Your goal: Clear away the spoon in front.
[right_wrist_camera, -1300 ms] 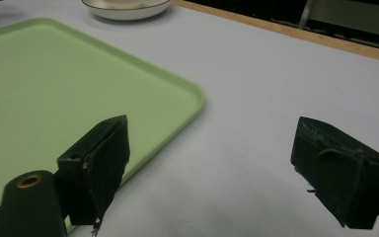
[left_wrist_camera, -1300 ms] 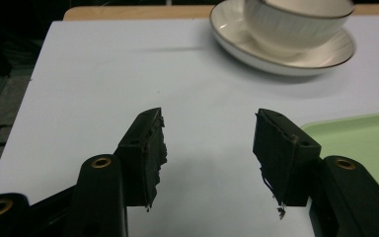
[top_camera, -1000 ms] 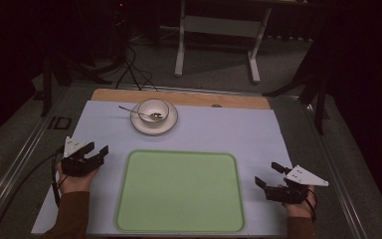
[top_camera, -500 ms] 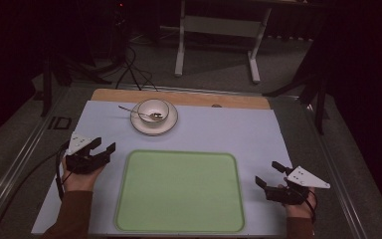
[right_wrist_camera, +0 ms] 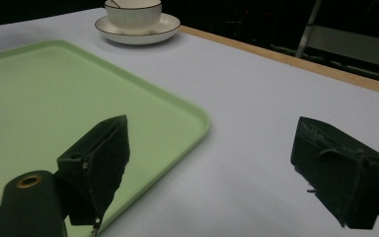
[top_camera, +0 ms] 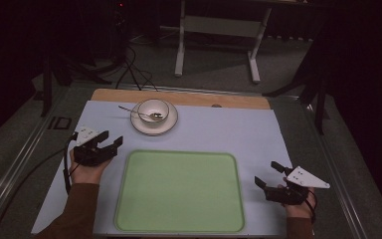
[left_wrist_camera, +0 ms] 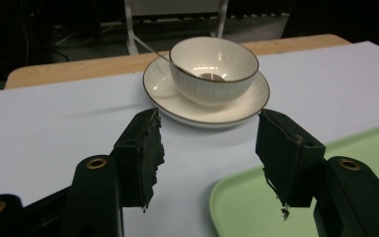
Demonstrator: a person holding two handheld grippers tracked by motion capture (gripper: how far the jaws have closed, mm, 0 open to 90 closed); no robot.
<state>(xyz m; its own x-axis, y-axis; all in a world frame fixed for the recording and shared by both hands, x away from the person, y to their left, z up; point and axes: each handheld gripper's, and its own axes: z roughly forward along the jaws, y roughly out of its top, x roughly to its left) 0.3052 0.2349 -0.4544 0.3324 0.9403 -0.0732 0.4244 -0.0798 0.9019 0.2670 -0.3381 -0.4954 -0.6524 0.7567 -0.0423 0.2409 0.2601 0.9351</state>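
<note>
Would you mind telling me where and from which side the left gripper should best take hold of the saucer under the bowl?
Probably the saucer's near rim, approached low from the person's side. The rim flares out past the bowl and lifts slightly off the table, and the left gripper already faces it with jaws open. The spoon handle sticks out toward the far left, so avoid that side.

**Lit surface, dark room**

Light falls from above on the pale surface, while the floor and background sink into near black. The bowl carries small glare spots and its saucer throws a soft shadow. Both gripper views blur at the near jaws.
</note>
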